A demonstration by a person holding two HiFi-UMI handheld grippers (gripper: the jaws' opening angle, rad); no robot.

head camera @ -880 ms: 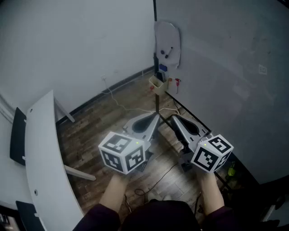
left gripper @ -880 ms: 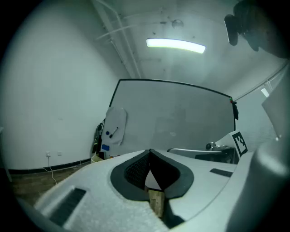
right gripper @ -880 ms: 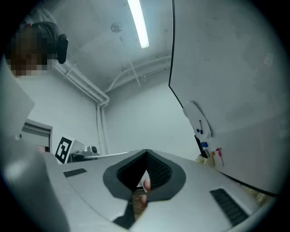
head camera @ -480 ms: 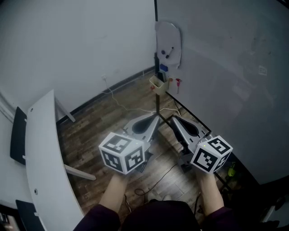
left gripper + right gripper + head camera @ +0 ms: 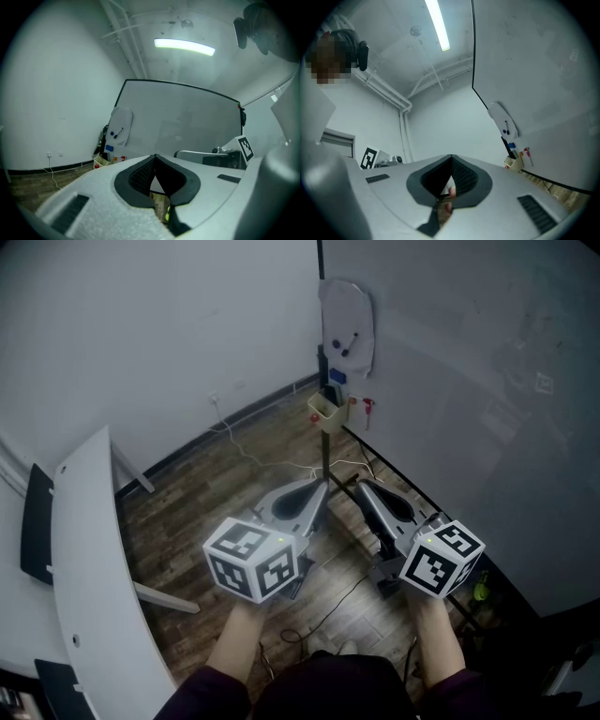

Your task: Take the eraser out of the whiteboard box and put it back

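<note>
Both units closed, empty: L gripper (image 5: 322, 486), R gripper (image 5: 362, 487), side by side, posn unchanged vs earlier. Whiteboard box (image 5: 325, 412) at whiteboard (image 5: 450, 381) lower corner, well ahead; eraser not discernible.

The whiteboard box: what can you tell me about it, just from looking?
The whiteboard box is a small, pale yellow, open-topped container, plastic by the look of it. It sits upright at the lower corner of the whiteboard, against the top of a dark pole, well above the wooden floor. What it holds cannot be made out from here.
</note>
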